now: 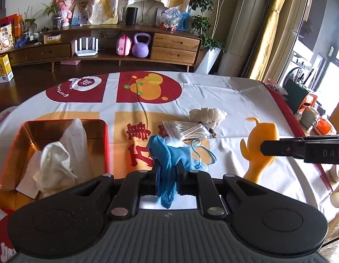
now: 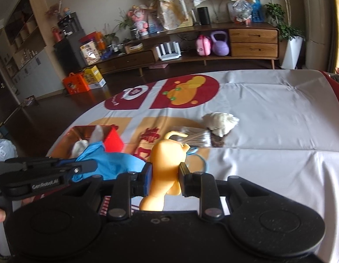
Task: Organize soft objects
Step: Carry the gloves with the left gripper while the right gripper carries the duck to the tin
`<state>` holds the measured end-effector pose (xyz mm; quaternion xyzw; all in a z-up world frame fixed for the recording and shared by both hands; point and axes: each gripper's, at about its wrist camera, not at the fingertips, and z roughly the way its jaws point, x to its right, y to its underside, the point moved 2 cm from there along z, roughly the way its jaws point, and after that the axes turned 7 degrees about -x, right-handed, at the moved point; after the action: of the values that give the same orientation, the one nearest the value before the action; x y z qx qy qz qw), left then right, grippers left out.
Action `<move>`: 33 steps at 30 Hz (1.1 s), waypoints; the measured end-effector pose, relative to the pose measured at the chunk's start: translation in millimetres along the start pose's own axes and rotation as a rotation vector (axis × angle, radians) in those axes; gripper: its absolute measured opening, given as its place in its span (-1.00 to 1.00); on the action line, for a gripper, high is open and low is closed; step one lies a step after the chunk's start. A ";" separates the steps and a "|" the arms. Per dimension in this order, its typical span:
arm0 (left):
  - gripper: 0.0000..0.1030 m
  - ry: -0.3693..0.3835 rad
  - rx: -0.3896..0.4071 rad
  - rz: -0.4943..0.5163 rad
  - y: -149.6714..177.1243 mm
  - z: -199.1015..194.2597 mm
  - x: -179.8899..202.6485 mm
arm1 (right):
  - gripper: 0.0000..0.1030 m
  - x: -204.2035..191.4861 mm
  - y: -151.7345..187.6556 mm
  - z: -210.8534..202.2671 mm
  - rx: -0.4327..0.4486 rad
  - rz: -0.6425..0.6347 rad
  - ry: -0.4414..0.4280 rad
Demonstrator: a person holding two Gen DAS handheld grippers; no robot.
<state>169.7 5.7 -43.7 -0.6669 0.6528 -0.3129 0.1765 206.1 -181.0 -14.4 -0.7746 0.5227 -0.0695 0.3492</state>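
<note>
The left hand-held gripper (image 1: 168,171) is clamping a blue glove (image 1: 167,160) at lower centre; the right hand-held gripper (image 2: 165,176) is squeezing a yellow rubber toy (image 2: 167,160) above the bench (image 2: 268,131).

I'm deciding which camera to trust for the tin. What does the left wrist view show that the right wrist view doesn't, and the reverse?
Only the left wrist view shows the red tin's gold inside, holding white tissue. Only the right wrist view shows the right gripper clamping the yellow rubber toy. Both show the blue glove in the left gripper, the cotton swab bag and the white plush.
</note>
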 end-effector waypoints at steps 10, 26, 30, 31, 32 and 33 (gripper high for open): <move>-0.74 -0.015 0.021 -0.032 -9.9 -34.4 -26.8 | -0.54 -46.0 -11.8 -7.3 0.001 -0.064 -0.053; -0.74 -0.093 0.065 -0.066 -25.2 -79.7 -86.2 | -0.56 -114.9 -37.1 19.7 -0.026 -0.168 -0.099; -0.74 -0.122 0.076 -0.086 -26.7 -86.1 -107.1 | -0.56 -131.9 -43.4 32.6 -0.033 -0.183 -0.112; -0.74 -0.129 0.078 -0.092 -26.6 -87.6 -112.5 | -0.56 -136.8 -44.4 35.7 -0.037 -0.187 -0.116; -0.74 -0.137 0.079 -0.099 -26.7 -88.5 -118.3 | -0.56 -140.6 -45.7 38.9 -0.039 -0.193 -0.119; -0.74 -0.144 0.077 -0.104 -26.7 -88.8 -123.1 | -0.56 -144.6 -46.4 42.7 -0.043 -0.198 -0.122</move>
<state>138.4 144.1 16.4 -0.7132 0.5905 -0.2979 0.2322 197.5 -27.1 19.4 -0.8327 0.4226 -0.0451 0.3550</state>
